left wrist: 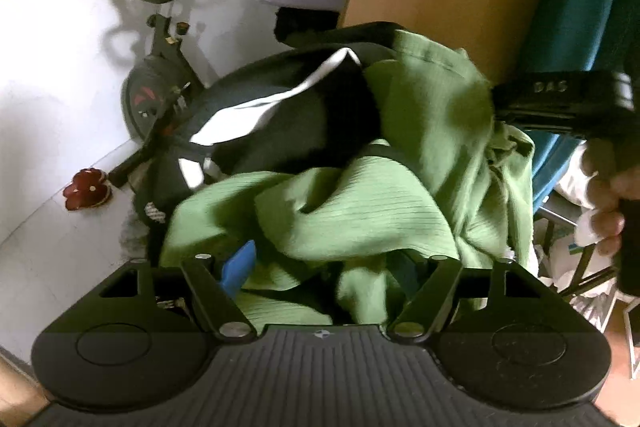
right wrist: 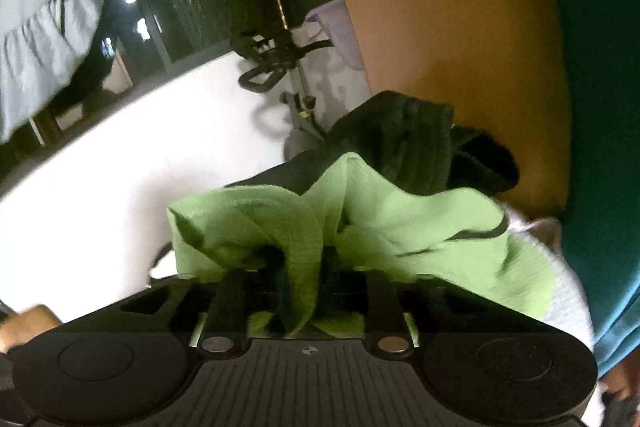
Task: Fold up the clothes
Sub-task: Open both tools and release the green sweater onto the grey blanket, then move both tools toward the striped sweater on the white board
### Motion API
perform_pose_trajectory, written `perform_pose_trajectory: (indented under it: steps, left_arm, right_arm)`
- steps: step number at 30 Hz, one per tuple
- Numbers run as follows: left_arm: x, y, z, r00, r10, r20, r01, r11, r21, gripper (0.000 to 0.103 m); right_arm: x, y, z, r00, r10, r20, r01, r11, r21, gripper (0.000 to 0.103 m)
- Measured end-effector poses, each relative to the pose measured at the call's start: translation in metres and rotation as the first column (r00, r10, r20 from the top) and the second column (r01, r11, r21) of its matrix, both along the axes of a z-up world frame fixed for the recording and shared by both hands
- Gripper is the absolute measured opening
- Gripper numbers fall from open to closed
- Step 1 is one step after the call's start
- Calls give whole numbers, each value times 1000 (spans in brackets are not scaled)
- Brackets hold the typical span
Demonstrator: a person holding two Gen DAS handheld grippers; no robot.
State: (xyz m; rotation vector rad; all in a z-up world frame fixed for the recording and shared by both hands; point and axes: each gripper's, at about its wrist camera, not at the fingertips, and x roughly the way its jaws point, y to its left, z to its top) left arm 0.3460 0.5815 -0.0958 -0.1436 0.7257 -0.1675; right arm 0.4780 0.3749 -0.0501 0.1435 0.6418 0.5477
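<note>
A crumpled green shirt [left wrist: 360, 195] hangs bunched between both tools, draped over a black garment [left wrist: 288, 131] in front of an exercise bike [left wrist: 160, 83]. The right gripper [right wrist: 306, 267] has its jaws clamped on a fold of the shirt. The left gripper [left wrist: 320, 267] has its jaws apart, with cloth lying between them.

Under the clothes you see a dark chair [left wrist: 224, 95]; a black garment [left wrist: 312, 123] lies on it. The floor [left wrist: 52, 251] carries a red ornament [left wrist: 86, 189] and an exercise bike [left wrist: 156, 83].
</note>
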Motion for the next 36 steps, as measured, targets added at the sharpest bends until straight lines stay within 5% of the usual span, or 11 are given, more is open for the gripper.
perform_pose_trajectory:
  steps: [1, 2, 8, 13, 21, 27, 36]
  left_arm:
    - [2, -3, 0, 1000, -7, -2, 7, 1000, 6, 74]
    - [5, -6, 0, 1000, -13, -2, 13, 1000, 15, 74]
    - [13, -11, 0, 1000, -16, 3, 16, 1000, 22, 74]
    - [10, -8, -1, 1000, -1, 5, 1, 1000, 11, 75]
    - [-19, 6, 14, 999, 35, 18, -35, 999, -18, 82]
    - [-47, 4, 25, 999, 52, 17, -52, 999, 0, 87]
    - [-80, -74, -18, 994, -14, -105, 20, 998, 57, 92]
  right_arm:
    - [-2, -1, 2, 1000, -12, 14, 13, 999, -38, 59]
    - [-5, -9, 6, 1000, -24, 15, 24, 999, -32, 67]
    - [-26, -69, 15, 992, -128, 4, 128, 991, 33, 87]
    - [-37, -141, -27, 933, -323, -160, 341, 934, 107, 86]
    - [-115, -222, -98, 770, -537, -346, 556, 830, -49, 86]
    - [-178, -268, -111, 700, -612, -368, 625, 775, -98, 87]
    - [-257, -304, -149, 592, -723, -355, 680, 685, -261, 102]
